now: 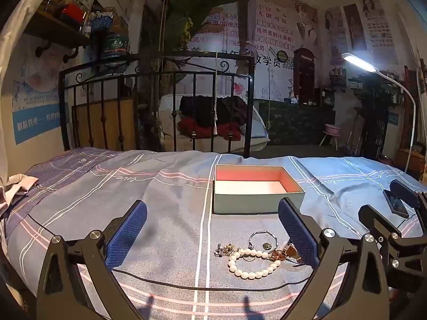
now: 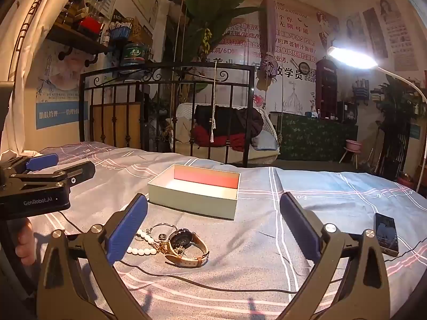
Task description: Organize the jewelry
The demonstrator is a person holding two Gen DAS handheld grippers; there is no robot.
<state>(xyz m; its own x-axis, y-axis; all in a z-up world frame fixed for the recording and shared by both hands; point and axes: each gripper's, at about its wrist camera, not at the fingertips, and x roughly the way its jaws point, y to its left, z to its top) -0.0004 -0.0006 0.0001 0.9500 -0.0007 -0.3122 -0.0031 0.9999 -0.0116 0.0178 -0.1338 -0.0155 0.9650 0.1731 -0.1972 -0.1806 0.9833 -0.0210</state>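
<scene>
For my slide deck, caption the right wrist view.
Open right gripper hovers over a watch, pearl bracelet and empty box on a bedsheet.

**Room and obstacles ahead of the open jaws**

Left gripper [image 1: 212,229]: bare bedspread [image 1: 160,213] between the jaws on the left; the jewelry heap [image 1: 253,253] crowds the right pad. The open box [image 1: 256,189] stands beyond. Right gripper [image 2: 213,229]: watch [image 2: 186,248] near its left pad, phone [image 2: 386,233] outside the right one.
</scene>
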